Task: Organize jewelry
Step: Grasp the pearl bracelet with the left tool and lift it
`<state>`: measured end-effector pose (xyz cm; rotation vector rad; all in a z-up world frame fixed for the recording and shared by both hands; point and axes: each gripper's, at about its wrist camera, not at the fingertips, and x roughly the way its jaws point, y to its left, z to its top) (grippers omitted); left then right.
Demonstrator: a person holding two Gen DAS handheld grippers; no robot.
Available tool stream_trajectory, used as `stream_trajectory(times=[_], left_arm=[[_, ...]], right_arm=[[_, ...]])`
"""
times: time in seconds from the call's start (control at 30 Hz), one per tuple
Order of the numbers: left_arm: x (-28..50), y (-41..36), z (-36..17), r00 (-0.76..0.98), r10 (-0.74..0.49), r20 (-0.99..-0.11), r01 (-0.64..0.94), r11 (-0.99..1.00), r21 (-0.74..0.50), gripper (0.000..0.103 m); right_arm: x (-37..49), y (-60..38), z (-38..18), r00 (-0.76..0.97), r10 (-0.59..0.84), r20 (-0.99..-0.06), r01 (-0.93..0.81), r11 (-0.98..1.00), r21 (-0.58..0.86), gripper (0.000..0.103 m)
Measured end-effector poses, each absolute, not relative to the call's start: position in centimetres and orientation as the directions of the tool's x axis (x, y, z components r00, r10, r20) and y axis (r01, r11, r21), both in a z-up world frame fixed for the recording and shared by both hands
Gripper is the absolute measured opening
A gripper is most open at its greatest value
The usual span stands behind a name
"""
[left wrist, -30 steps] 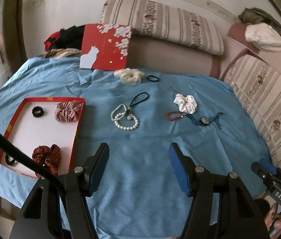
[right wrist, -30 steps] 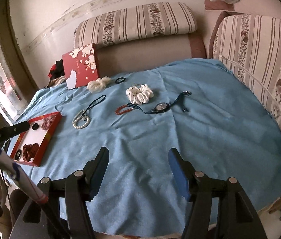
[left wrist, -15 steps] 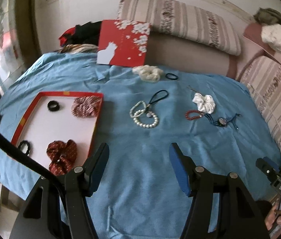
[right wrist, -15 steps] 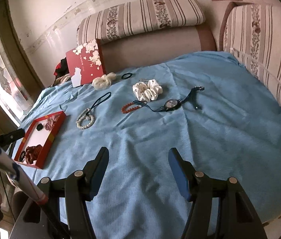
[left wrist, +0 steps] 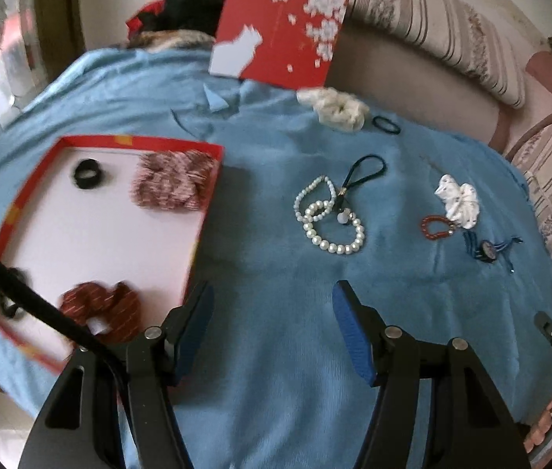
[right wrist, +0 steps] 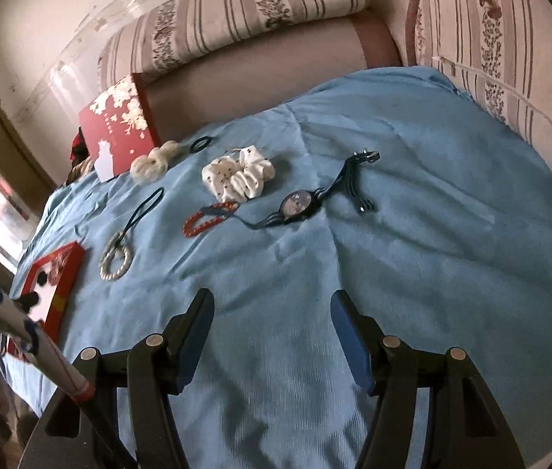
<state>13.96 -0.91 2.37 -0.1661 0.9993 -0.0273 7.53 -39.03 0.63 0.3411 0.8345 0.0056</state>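
Observation:
A red-rimmed white tray (left wrist: pixel 80 242) on the blue cloth holds a striped scrunchie (left wrist: pixel 174 183), a dark red scrunchie (left wrist: pixel 100 308) and a black hair tie (left wrist: pixel 89 174). On the cloth lie pearl bracelets (left wrist: pixel 330 219), a red bead bracelet (left wrist: pixel 436 228), a white scrunchie (left wrist: pixel 457 199), a blue watch (left wrist: pixel 486 250), a cream scrunchie (left wrist: pixel 338 109) and a black hair tie (left wrist: pixel 387 124). My left gripper (left wrist: pixel 272 320) is open and empty, short of the pearls. My right gripper (right wrist: pixel 272 324) is open and empty, short of the watch (right wrist: pixel 299 203) and red bracelet (right wrist: pixel 207 219).
A red box lid (left wrist: pixel 279 35) with white blossoms leans on the sofa back at the rear. Striped cushions (right wrist: pixel 510 51) border the cloth at the back and right. Dark clothes (left wrist: pixel 182 11) lie behind the lid. The tray also shows at the right wrist view's left edge (right wrist: pixel 68 277).
Both grippers have moved forward over the cloth, so the jewelry looks closer. The left view has swung so the tray sits nearer the left finger. Both stay open.

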Motion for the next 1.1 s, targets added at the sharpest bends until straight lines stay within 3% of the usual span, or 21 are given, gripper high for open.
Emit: stream_trajectory(times=[0.17, 0.37, 0.43, 0.6, 0.9, 1.1], left_arm=[[18.8, -2.8, -1.3, 0.476, -0.185, -0.86, -0.055, 0.969, -0.239, 0.052], [23.9, -5.2, -4.9, 0.447, -0.141, -0.884, -0.081, 0.977, -0.196, 0.034], [24.4, -6.2, -5.0, 0.461, -0.078, -0.884, -0.07, 0.99, -0.124, 0.009], [22.0, -5.7, -4.6, 0.447, -0.113, -0.888, -0.044, 0.988, -0.148, 0.009], [10.6, -2.8, -3.9, 0.403, -0.204, -0.892, 0.045, 0.978, -0.203, 0.009], [10.2, -2.3, -3.8, 0.42, -0.218, -0.881, 0.049, 0.975, -0.218, 0.01]], right_arm=[[9.4, -38.9, -0.7, 0.669, 0.124, -0.733, 0.119, 0.955, 0.27, 0.067], [10.2, -38.8, -2.0, 0.668, 0.114, -0.735, 0.126, 0.956, 0.263, 0.067], [10.3, -38.8, -2.2, 0.667, 0.117, -0.736, 0.13, 0.954, 0.269, 0.067], [10.0, -39.1, -2.4, 0.665, 0.12, -0.737, 0.137, 0.951, 0.279, 0.067], [7.9, -39.9, -1.6, 0.672, 0.117, -0.731, 0.137, 0.951, 0.278, 0.067], [6.9, -40.9, -1.0, 0.675, 0.107, -0.73, 0.158, 0.945, 0.285, 0.067]])
